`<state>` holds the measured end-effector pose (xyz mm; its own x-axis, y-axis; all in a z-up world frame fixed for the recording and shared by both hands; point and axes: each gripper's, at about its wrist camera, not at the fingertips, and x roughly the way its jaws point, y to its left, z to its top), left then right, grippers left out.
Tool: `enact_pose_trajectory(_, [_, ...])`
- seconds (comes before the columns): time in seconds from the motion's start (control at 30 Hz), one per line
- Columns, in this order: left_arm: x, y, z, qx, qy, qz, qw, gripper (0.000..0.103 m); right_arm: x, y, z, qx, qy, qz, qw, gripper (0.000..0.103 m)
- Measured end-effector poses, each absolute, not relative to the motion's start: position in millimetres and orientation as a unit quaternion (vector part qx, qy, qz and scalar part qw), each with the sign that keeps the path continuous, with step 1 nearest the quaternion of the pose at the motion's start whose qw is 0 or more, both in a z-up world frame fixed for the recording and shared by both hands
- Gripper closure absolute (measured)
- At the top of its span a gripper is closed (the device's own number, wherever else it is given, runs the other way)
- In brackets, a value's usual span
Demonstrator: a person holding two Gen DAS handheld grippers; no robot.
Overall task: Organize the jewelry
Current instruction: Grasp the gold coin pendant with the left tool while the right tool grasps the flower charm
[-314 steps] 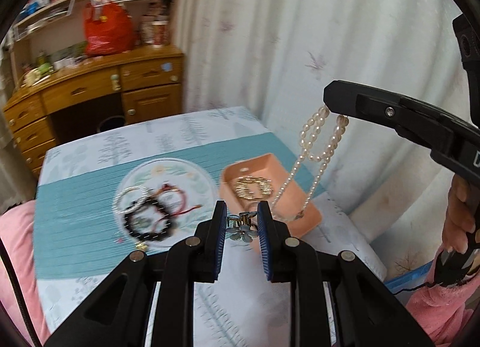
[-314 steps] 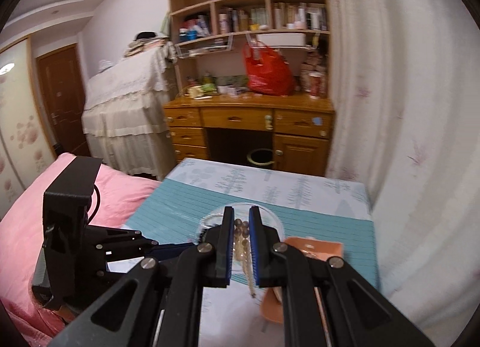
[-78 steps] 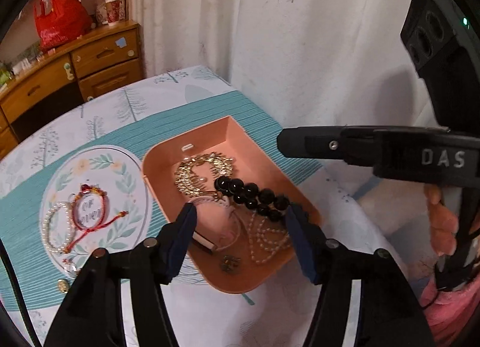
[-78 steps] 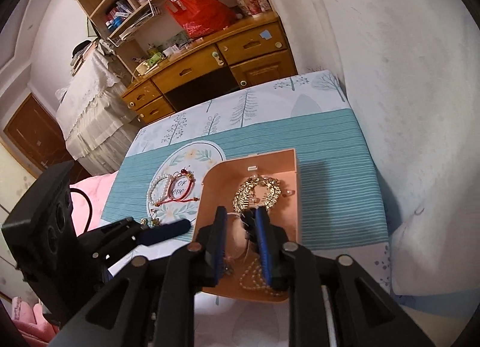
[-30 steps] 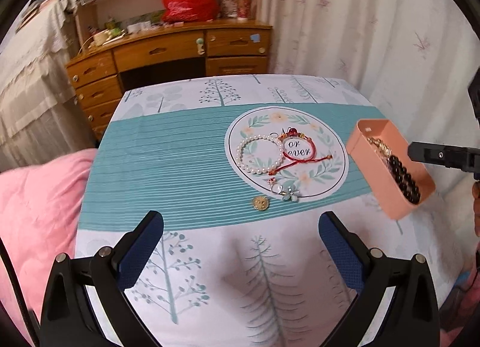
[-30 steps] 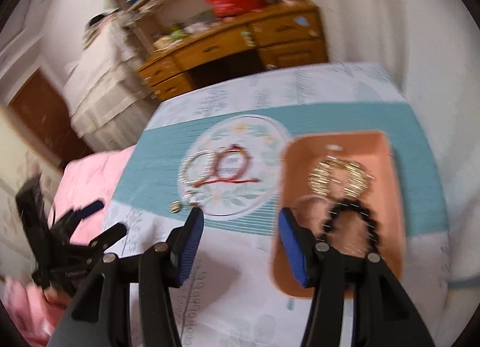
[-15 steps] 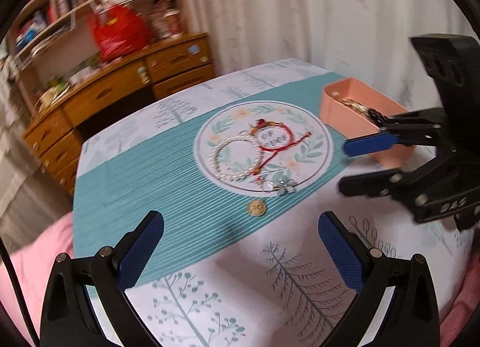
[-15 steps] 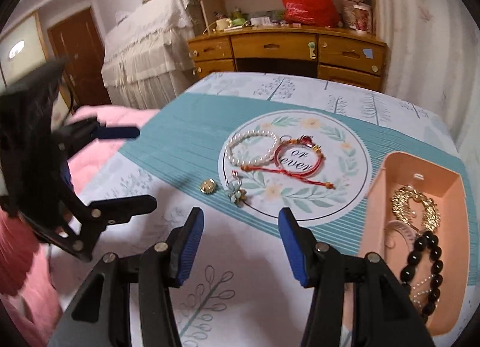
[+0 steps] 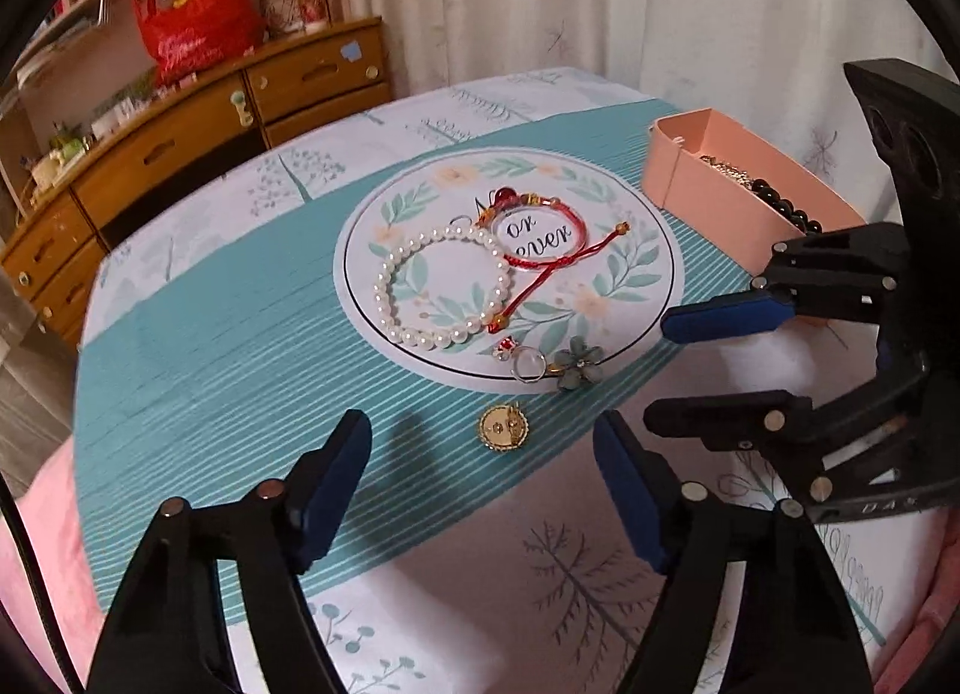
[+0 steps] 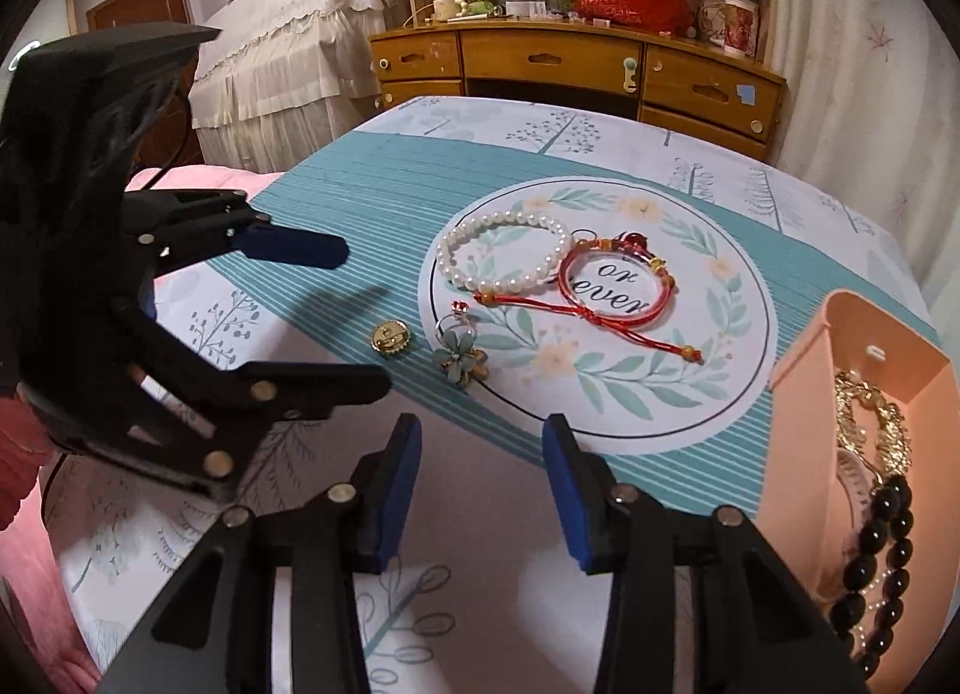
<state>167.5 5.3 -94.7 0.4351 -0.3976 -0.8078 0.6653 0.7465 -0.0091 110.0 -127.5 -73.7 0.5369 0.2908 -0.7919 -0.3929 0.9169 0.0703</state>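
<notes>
Gold round brooch (image 9: 504, 428) sits dead centre in the left wrist view, just past the left gripper (image 9: 480, 475), whose jaws are closing with nothing between them, while the pearl bracelet (image 9: 442, 287) and red cord bracelet (image 9: 540, 241) lie above it and the pink tray (image 9: 708, 196) is upper right. Right wrist view: right gripper (image 10: 480, 469) at bottom centre, jaws fairly narrow, closing on nothing, flower brooch (image 10: 461, 361) just above, tray at right edge.

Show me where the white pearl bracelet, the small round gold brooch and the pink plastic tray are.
white pearl bracelet (image 9: 442, 285): left wrist view, lower bead arc.
small round gold brooch (image 9: 504, 428): left wrist view, its face.
pink plastic tray (image 10: 801, 394): right wrist view, near wall.
</notes>
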Motion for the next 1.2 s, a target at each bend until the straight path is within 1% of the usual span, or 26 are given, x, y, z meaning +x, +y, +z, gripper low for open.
enact_pose_trajectory(0.07, [169.5,4.4,-96.9,0.152,0.433,-0.324,0.827,0.032,112.8,-125.4,-74.8,-0.057,0.441,0.196,0.874,0.065])
enact_pose_trajectory(0.13, [170.0,1.6,-99.5,0.159,0.436,-0.322,0.825,0.043,116.0,-123.0,-75.6,-0.055,0.441,0.197,0.874,0.067])
enact_pose_trajectory(0.2, [173.1,-0.4,-102.9,0.163,0.442,-0.318,0.823,0.048,118.6,-120.8,-76.4,-0.054,0.440,0.198,0.874,0.068])
enact_pose_trajectory(0.4, [178.2,2.4,-104.5,0.143,0.438,-0.315,0.830,0.055,124.6,-116.0,-77.8,-0.048,0.440,0.201,0.874,0.070])
enact_pose_trajectory(0.47, [177.5,3.3,-104.4,0.141,0.434,-0.316,0.832,0.064,126.9,-115.7,-78.1,-0.047,0.440,0.200,0.874,0.071])
enact_pose_trajectory(0.5, [177.5,3.7,-103.9,0.141,0.433,-0.316,0.832,0.072,127.8,-115.3,-78.0,-0.048,0.440,0.200,0.874,0.072])
enact_pose_trajectory(0.53, [177.3,4.1,-103.5,0.138,0.433,-0.315,0.833,0.077,128.9,-115.1,-78.1,-0.048,0.440,0.199,0.874,0.072])
enact_pose_trajectory(0.57, [177.3,4.5,-103.5,0.135,0.434,-0.314,0.834,0.079,130.1,-114.6,-78.0,-0.048,0.440,0.198,0.875,0.073])
enact_pose_trajectory(0.6, [177.2,5.1,-103.4,0.133,0.434,-0.313,0.834,0.085,131.4,-114.1,-78.0,-0.048,0.440,0.198,0.875,0.073])
enact_pose_trajectory(0.73, [179.0,8.6,-102.7,0.110,0.442,-0.310,0.835,0.086,134.8,-111.8,-78.2,-0.049,0.440,0.197,0.875,0.074])
enact_pose_trajectory(0.9, [181.6,15.7,-101.8,0.079,0.458,-0.294,0.836,0.086,140.1,-106.2,-78.7,-0.056,0.440,0.196,0.875,0.082])
enact_pose_trajectory(1.2, [181.6,33.1,-98.7,0.051,0.468,-0.256,0.844,0.086,143.5,-101.9,-78.4,-0.060,0.440,0.198,0.874,0.084])
